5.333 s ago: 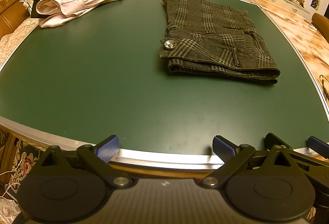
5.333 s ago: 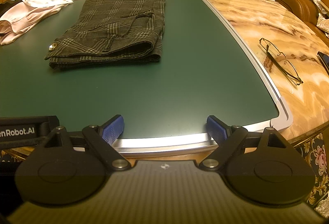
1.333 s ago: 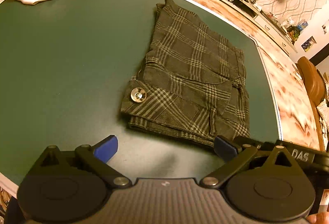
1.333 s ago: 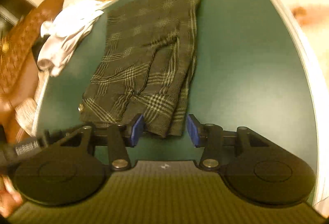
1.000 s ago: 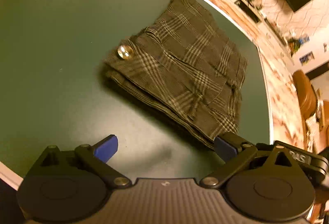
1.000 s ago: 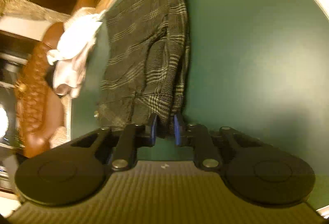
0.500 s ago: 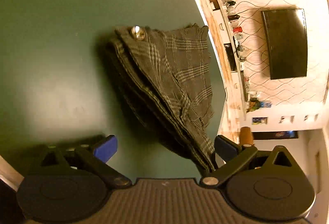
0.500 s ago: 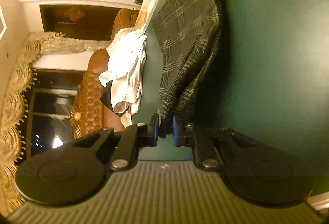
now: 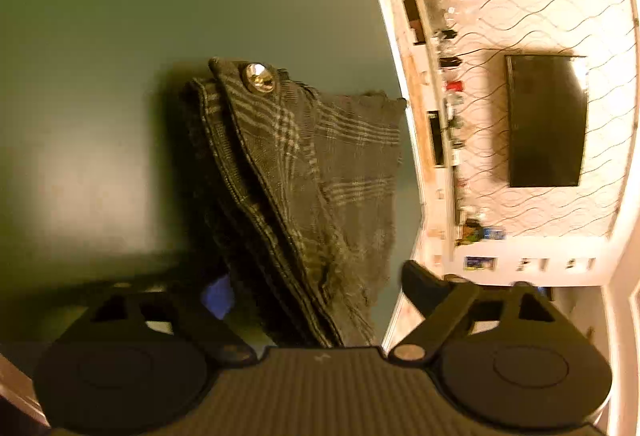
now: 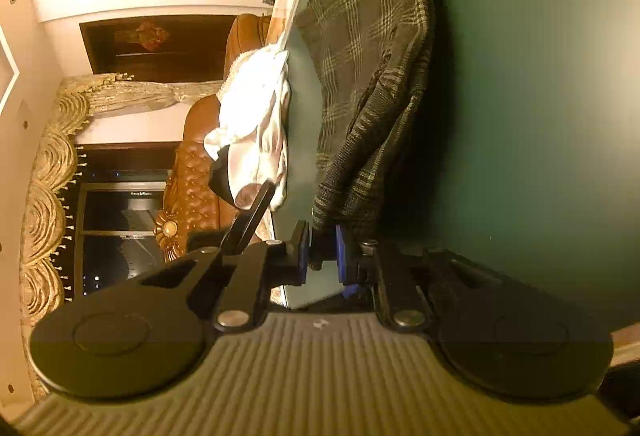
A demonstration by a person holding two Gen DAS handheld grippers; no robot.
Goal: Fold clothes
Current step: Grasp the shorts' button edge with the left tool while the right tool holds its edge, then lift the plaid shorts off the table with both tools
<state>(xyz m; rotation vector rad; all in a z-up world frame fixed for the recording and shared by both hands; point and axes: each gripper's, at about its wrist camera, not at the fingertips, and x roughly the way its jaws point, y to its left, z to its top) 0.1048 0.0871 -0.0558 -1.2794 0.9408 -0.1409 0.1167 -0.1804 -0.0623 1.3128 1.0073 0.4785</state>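
Folded dark plaid shorts (image 9: 304,156) with a metal button (image 9: 259,77) lie on the green table mat (image 9: 100,56). The near edge of the shorts is raised off the mat. My left gripper (image 9: 320,292) straddles the waistband end of that edge. Its jaws are closing with the cloth between them, and a gap still shows at the right finger. In the right wrist view, my right gripper (image 10: 322,248) is shut on the other near corner of the shorts (image 10: 372,56) and holds it up. Both views are rolled far sideways.
A pile of white and pink clothes (image 10: 256,116) sits at the mat's far edge, by a brown leather sofa (image 10: 196,188). Beyond the mat's rim (image 9: 394,88) are the marble tabletop, a cluttered sideboard and a wall television (image 9: 546,120).
Both views have rolled sideways. The right gripper stays shut on the shorts' corner and has lifted it. The left jaws have narrowed around the waistband end, which now sits between them.
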